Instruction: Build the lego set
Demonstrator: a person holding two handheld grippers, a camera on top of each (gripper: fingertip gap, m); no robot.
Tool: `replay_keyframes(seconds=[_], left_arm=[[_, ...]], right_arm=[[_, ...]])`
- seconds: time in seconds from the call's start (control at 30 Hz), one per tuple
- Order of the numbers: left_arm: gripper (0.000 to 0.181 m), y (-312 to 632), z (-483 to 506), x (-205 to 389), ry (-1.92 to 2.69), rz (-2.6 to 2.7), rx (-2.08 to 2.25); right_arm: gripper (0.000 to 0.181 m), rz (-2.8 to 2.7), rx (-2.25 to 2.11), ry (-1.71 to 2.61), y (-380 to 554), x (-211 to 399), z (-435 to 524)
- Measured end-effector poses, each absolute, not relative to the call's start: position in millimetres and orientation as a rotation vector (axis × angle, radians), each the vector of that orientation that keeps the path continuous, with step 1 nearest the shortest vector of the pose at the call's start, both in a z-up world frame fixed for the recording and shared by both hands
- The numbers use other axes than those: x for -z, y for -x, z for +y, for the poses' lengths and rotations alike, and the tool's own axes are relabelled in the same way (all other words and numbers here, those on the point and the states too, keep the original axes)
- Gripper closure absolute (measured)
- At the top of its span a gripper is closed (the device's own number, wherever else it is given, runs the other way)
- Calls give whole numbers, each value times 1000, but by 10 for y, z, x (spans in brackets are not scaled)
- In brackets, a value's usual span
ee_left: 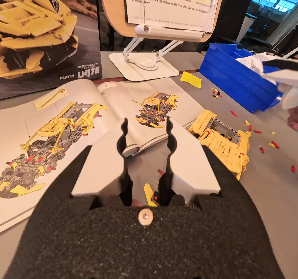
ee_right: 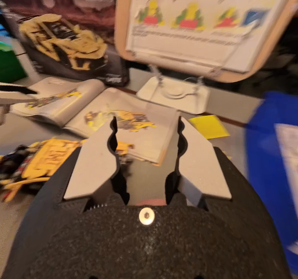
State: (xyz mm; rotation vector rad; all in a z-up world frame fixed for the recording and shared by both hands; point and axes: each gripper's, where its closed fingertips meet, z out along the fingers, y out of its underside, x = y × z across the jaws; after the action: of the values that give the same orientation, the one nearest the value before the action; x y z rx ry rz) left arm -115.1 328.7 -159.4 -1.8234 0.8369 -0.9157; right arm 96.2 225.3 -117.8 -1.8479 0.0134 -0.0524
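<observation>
The part-built yellow lego car (ee_left: 224, 144) lies on the grey table to the right of my left gripper (ee_left: 146, 121), which is open and empty above the open instruction booklet (ee_left: 67, 126). A loose yellow piece with a black and red part (ee_left: 150, 195) lies on the table under the left jaws. Small red and yellow pins (ee_left: 261, 136) are scattered right of the car. My right gripper (ee_right: 146, 121) is open and empty; its view is blurred. There the car (ee_right: 46, 160) lies lower left and the booklet (ee_right: 137, 134) ahead. The right gripper also shows far right in the left wrist view (ee_left: 280, 71).
The set's box (ee_left: 45, 34) stands at the back left. A wooden sheet stand on a white base (ee_left: 145, 65) is at the back centre. A blue bin (ee_left: 238, 76) with crumpled paper stands at the right, (ee_right: 274, 166). A yellow note (ee_left: 191, 79) lies near it. A green bin (ee_right: 9, 65) is far left.
</observation>
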Motion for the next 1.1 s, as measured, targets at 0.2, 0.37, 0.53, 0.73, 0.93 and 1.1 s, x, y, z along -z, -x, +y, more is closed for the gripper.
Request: replay_keyframes(seconds=[0.2,0.37,0.53,0.73,0.93,1.1], left_arm=[[133,1087,3260,1664,1844,839,942],[134,1115,3288,1616,1833,810,920],[134,1138,3313,1635,1838,803,912],[134,1143,3334,1692,1855,811,912],[134,1174,3367,1674,1852,806,900],[134,1168,3364,1676,1862,799,918]], right_arm=[[117,207,263,1984,-1952,1095,1327],[121,199,168,2196,-2050,1439,991],[133,86,170,2268,-1977,1438,1609],[128,54,168,2820,-2337,2001,2451],[136,366,197,2975,-2619,2430,2613],[141,391,319,2959,-2714,2486,2621]])
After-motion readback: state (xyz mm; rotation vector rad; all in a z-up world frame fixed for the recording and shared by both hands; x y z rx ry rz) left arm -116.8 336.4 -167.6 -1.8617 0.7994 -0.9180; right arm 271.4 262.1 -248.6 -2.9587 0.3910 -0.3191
